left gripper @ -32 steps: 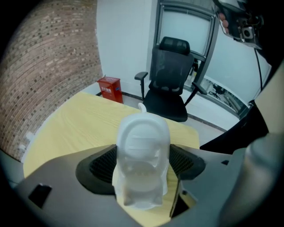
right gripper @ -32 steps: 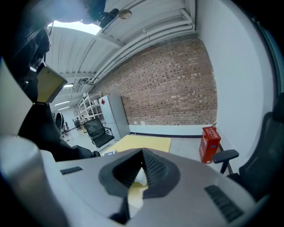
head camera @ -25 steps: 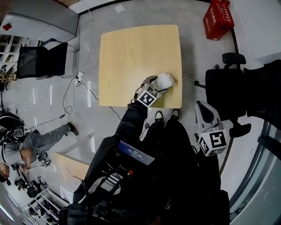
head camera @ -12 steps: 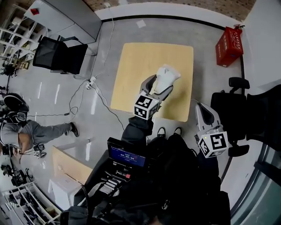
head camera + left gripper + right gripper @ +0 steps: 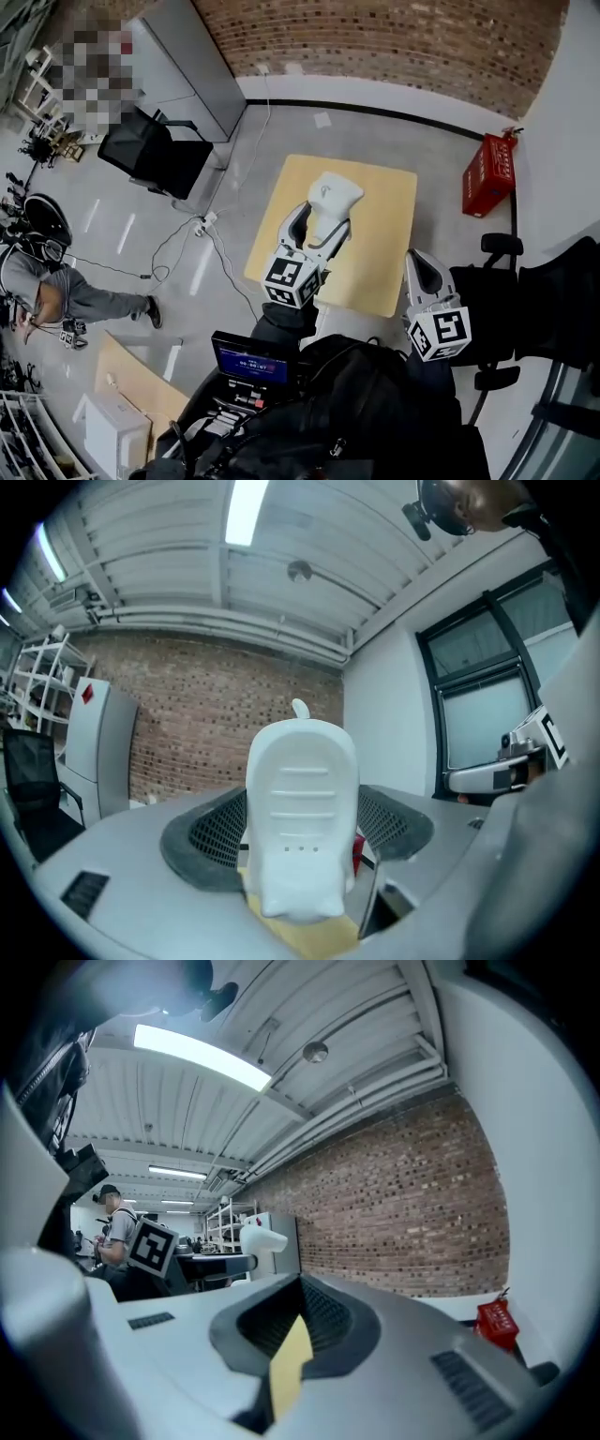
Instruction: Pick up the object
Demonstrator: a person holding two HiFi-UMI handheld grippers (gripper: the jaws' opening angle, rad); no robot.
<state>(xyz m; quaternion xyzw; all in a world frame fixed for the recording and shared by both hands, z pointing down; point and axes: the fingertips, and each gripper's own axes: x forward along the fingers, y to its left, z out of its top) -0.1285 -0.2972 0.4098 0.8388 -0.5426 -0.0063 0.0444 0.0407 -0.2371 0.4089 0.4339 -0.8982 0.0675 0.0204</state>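
Overhead, the left gripper (image 5: 319, 228) was clenched on a white ridged object (image 5: 333, 199), which it held in the air above the pale wooden table (image 5: 389, 253). In the left gripper view the object stood upright between the two dark mesh pads (image 5: 214, 832). Its ribbed face was turned toward the camera and a small knob showed at its top. The right gripper (image 5: 422, 266) hung off the table's near right corner, well apart from the object. Its jaws were drawn together with nothing between them, and only a sliver of yellow showed through the slit. A red box (image 5: 489, 175) stood on the floor beyond the table's right edge. A black chair (image 5: 155, 155) stood to the table's left, and a person (image 5: 56, 292) stood farther left.
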